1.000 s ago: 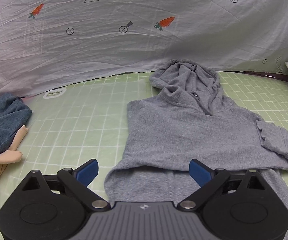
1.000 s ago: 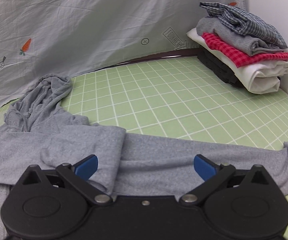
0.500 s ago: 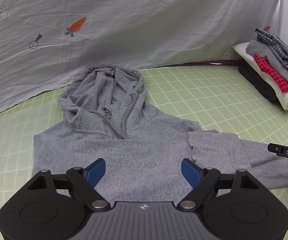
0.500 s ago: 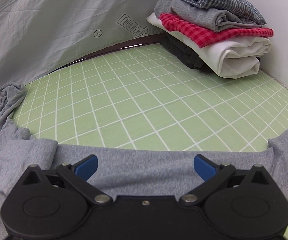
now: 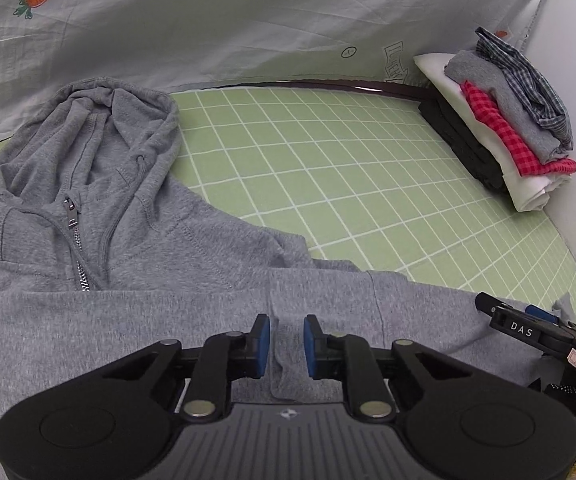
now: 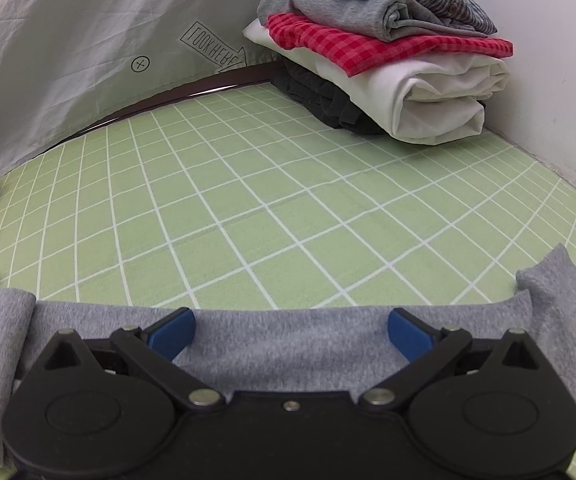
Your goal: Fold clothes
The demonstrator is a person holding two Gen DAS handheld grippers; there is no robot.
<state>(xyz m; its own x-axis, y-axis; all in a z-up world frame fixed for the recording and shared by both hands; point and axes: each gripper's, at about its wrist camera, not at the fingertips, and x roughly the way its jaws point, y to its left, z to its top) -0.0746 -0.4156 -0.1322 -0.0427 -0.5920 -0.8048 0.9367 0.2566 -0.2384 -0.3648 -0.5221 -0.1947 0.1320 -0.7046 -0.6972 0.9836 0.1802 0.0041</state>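
Closing on cloth: in the left wrist view the left gripper has its blue pads nearly together, jaws closing, with a raised ridge of grey fabric between them. Whether the pads already press the cloth cannot be told; a small gap shows either side. The fabric belongs to the grey hoodie, lying face up on the green grid mat, hood toward the printed backdrop sheet, zipper partly done up. The pinch sits near where the sleeve meets the body. The right gripper's tip shows at the far right edge, over the sleeve. A folded stack of clothes sits in the far corner.

Right wrist view: the right gripper hangs with fingers wide apart, the sleeve stretched flat across under them, cuff end off to the right. Nothing is held.

Judgement: the step in hand is taking hold of the outstretched sleeve to fold it inward. Next, the right fingers need to lower and close on the sleeve, then both lift together and carry it across the chest.
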